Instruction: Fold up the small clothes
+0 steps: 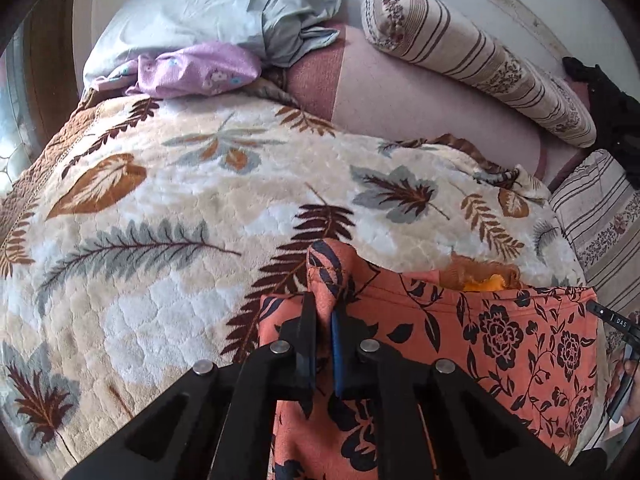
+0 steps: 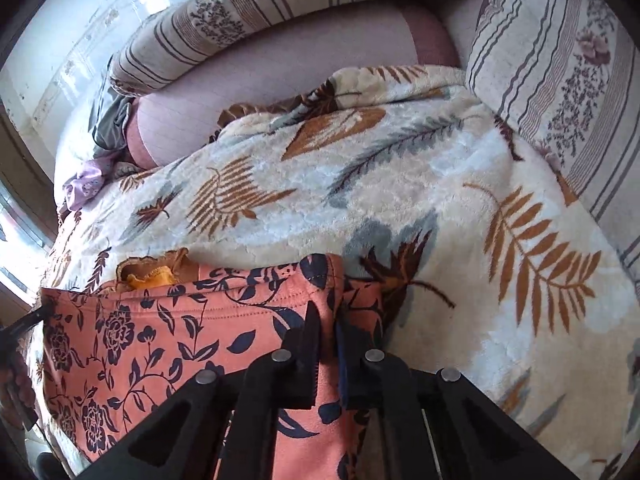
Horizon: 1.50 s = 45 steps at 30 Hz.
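**Orange floral garment pinched at both corners on the bed**

Orange floral garment [image 1: 460, 340], printed with dark navy roses and leaves, lies stretched across the near part of the leaf-patterned fleece blanket [image 1: 168, 216] on the bed. My left tool [image 1: 323, 320] is pressed together on a bunched-up corner of the fabric, which rises in a fold between its fingers. My right tool [image 2: 328, 328] pinches the opposite corner the same way, a stitched hem running leftward from it. Between the two corners the top edge hangs fairly taut. Just behind that edge, a small mustard-yellow ruffled piece [image 2: 154, 270] rests on the blanket. Farther back, a striped floral bolster [image 1: 472, 56] lies across a pink sheet [image 1: 400, 100], with a pale blue pillow [image 1: 180, 12] and a crumpled lilac floral cloth [image 1: 192, 68] beside it.
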{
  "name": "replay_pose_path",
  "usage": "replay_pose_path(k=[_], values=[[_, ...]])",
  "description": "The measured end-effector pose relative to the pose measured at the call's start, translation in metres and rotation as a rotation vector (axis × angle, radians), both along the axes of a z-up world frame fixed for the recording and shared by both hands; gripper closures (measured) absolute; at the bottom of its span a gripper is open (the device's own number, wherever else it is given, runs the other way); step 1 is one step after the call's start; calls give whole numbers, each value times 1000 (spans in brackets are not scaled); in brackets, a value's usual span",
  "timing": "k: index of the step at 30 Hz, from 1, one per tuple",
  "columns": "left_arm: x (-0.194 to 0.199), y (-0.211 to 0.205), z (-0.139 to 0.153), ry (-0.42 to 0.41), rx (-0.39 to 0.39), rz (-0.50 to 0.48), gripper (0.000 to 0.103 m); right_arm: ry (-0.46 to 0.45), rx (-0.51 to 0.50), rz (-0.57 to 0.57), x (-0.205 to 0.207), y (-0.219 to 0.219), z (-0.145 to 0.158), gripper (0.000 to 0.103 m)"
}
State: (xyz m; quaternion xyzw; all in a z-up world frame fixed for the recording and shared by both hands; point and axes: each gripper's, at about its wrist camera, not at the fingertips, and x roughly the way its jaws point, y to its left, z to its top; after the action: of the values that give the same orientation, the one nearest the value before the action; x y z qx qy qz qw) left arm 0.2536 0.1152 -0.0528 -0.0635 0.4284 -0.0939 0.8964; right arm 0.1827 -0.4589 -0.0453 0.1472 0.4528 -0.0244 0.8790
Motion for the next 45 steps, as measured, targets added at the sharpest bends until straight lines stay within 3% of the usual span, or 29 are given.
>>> replay_pose_path(k=[3,6,7,9,11,14,16,18,19,22,25,27,28,29,30,33,35,38,42,45], values=[[20,-5,-20,51,26,13,97,-6,-18,-36,5,-8,0,96],[44,-6,-66,185,67,44,93,92,42,-80,19,-20,-41,96],[44,-5,-68,164,62,49,93,119,79,-100,21,-24,-54,92],[41,-3,-59,160,51,59,89,104,126,-129,19,-29,-58,89],[32,2,-45,133,59,89,68,86,116,-125,13,-27,-45,79],[7,13,-18,77,32,95,67,58,91,-138,-3,-26,-19,78],[-19,18,-1,41,0,81,66,16,164,-135,-22,-22,0,75],[-49,17,12,8,-9,51,58,10,255,-80,-42,-7,11,70],[-66,15,16,-4,4,41,54,9,303,-41,-51,4,15,66],[-111,8,14,-14,18,-5,50,29,452,64,-81,37,13,19],[-133,5,-15,30,51,-2,50,56,504,98,-105,58,-10,19],[-128,9,-55,177,112,43,50,123,481,9,-113,51,-38,21],[-129,15,-70,226,102,69,50,140,504,-39,-116,43,-49,24],[-137,20,-67,171,65,85,49,121,546,-65,-121,38,-50,24],[-143,22,-62,166,76,101,49,113,546,-81,-125,35,-45,22],[-158,21,-54,141,93,101,49,59,474,-50,-133,40,-18,22],[-157,22,-67,192,111,93,48,44,469,-28,-133,41,-14,21],[-157,29,-54,203,55,111,49,167,454,-81,-124,32,-34,22],[-148,37,-18,97,-22,87,49,84,428,-43,-125,35,-15,21],[-125,40,-27,140,-44,91,50,58,409,-28,-120,36,-9,21]])
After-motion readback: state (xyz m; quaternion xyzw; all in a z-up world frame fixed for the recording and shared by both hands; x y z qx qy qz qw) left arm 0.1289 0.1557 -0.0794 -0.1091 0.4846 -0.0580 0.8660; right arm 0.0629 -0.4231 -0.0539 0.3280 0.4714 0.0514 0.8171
